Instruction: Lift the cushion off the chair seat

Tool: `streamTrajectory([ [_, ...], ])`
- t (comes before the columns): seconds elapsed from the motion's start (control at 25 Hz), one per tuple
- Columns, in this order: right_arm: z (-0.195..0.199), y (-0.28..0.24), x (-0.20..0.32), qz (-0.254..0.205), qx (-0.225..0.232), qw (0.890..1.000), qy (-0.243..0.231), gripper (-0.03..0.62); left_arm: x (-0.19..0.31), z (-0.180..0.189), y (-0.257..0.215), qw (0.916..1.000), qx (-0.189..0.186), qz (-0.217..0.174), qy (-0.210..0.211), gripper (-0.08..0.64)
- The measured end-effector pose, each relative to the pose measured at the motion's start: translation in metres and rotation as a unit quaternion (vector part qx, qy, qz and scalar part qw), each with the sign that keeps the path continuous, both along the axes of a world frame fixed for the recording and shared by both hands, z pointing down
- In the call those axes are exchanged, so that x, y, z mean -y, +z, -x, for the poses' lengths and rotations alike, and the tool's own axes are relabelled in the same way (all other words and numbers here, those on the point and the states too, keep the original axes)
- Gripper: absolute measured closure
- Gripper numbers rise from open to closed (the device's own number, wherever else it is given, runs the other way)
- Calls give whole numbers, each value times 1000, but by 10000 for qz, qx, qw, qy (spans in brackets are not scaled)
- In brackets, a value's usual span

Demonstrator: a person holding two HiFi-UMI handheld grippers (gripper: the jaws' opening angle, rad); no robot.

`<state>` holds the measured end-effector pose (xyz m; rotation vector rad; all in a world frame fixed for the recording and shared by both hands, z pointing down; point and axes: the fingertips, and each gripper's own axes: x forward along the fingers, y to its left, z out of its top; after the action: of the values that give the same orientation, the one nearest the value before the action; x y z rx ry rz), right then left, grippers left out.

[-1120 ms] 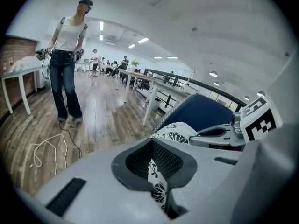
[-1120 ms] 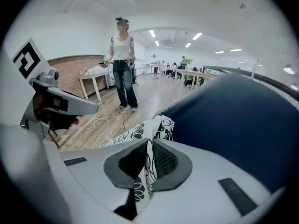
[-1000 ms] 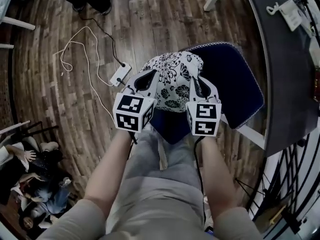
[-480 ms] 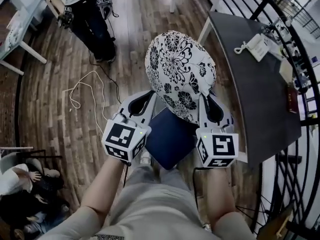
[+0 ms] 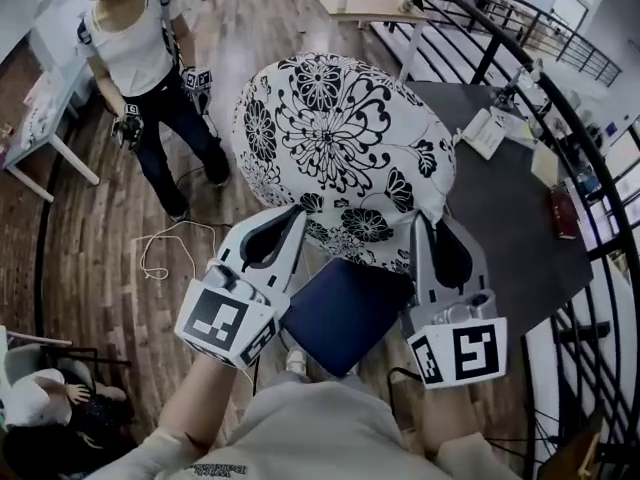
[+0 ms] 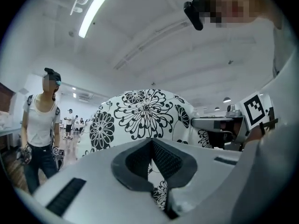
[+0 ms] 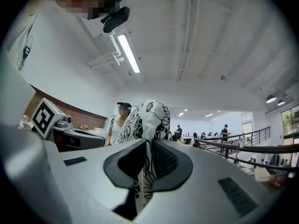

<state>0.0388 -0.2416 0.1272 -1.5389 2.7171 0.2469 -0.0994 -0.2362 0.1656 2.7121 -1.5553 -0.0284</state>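
Observation:
A white cushion with a black flower print hangs in the air, well above the dark blue chair seat. My left gripper is shut on its lower left edge, and my right gripper is shut on its lower right edge. The left gripper view shows the cushion bulging beyond the left gripper, with printed fabric pinched between the pads. In the right gripper view the cushion is seen edge-on, and the right gripper clamps a fold of it.
A person in a white top stands at the back left, holding grippers. A dark table with papers lies to the right, against a black railing. A white cable trails on the wood floor. Seated people are at lower left.
Both grippers have risen a long way with the cushion, from just over the blue seat to well above it. The cushion now fills more of the head view.

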Motion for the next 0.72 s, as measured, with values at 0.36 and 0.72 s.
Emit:
streamTrajectory([
  [0.36,1,20,-72,-395,25,9991,137,566,-81,-1,-8,9961,41,-879,59,555],
  [0.72,-9,49,-51,245,-139,9994,179,566,-69,-20,3,9987,178,-429,197,555],
])
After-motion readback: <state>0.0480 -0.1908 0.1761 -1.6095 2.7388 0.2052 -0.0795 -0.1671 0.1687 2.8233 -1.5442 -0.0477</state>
